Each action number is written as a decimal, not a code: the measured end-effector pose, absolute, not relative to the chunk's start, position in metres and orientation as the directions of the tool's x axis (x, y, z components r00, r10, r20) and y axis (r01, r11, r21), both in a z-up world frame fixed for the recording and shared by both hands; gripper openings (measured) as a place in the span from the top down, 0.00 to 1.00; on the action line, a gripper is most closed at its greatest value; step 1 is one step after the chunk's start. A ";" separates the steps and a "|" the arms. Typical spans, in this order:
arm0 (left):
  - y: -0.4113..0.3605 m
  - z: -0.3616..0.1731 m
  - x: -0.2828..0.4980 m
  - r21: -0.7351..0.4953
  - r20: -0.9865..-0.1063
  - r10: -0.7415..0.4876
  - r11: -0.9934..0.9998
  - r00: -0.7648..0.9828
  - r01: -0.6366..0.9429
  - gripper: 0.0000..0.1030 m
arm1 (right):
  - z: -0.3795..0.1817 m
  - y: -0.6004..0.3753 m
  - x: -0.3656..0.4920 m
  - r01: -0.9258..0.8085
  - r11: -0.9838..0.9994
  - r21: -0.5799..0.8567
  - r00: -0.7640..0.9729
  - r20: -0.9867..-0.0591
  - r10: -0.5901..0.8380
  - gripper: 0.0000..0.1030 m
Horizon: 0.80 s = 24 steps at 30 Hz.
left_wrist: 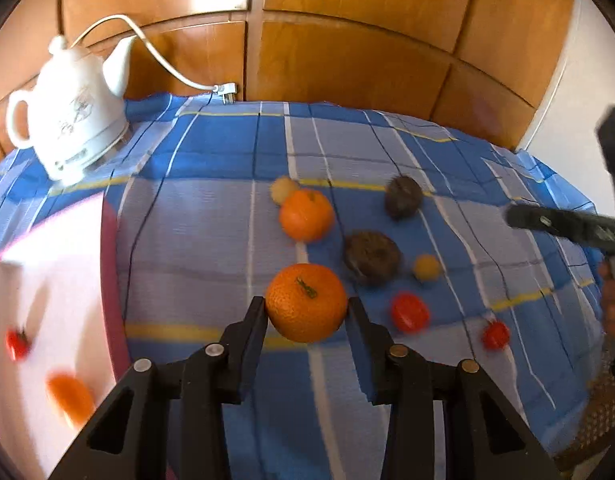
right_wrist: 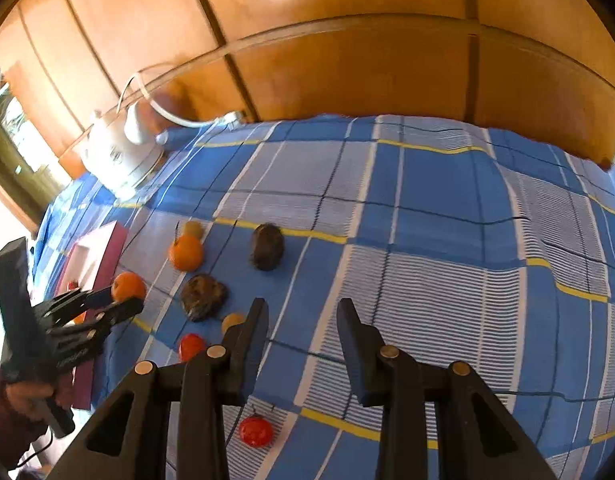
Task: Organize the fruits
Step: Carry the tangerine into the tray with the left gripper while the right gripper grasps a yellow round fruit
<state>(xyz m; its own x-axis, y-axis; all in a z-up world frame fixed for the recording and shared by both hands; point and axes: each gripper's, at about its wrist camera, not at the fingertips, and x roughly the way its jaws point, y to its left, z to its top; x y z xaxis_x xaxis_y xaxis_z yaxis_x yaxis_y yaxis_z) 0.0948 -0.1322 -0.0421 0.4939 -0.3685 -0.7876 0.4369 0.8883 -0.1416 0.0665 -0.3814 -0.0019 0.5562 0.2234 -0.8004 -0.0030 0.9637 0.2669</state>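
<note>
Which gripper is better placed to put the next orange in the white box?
Left. The left gripper already brackets an orange, and the white box lies beside it. The right gripper is open over bare cloth.

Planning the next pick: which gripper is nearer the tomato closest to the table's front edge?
Right. The right gripper hangs open just above the tomato; the left gripper is farther left, closed on an orange.

Orange between left tool fingers, above checked cloth
</note>
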 end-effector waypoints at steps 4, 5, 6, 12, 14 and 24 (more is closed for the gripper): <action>-0.132 -0.060 0.068 -0.137 -0.798 -0.354 0.895 0.488 0.424 0.61 | -0.006 -0.371 0.066 -0.042 0.966 0.255 0.536 -0.810 0.237 0.65; -0.133 -0.065 0.065 -0.131 -0.803 -0.345 0.897 0.486 0.421 0.61 | -0.007 -0.369 0.066 -0.048 0.966 0.252 0.531 -0.813 0.239 0.65; -0.133 -0.069 0.062 -0.130 -0.798 -0.344 0.900 0.495 0.416 0.61 | -0.008 -0.368 0.066 -0.052 0.967 0.250 0.527 -0.816 0.239 0.66; -0.132 -0.076 0.056 -0.132 -0.775 -0.354 0.901 0.523 0.414 0.61 | -0.013 -0.359 0.066 -0.087 0.967 0.239 0.507 -0.825 0.249 0.66; -0.133 -0.077 0.056 -0.121 -0.772 -0.352 0.899 0.529 0.421 0.61 | -0.014 -0.354 0.066 -0.105 0.967 0.233 0.501 -0.827 0.254 0.67; -0.135 -0.079 0.055 -0.100 -0.766 -0.347 0.896 0.542 0.433 0.61 | -0.021 -0.311 0.079 -0.168 0.966 0.197 0.454 -0.854 0.253 0.68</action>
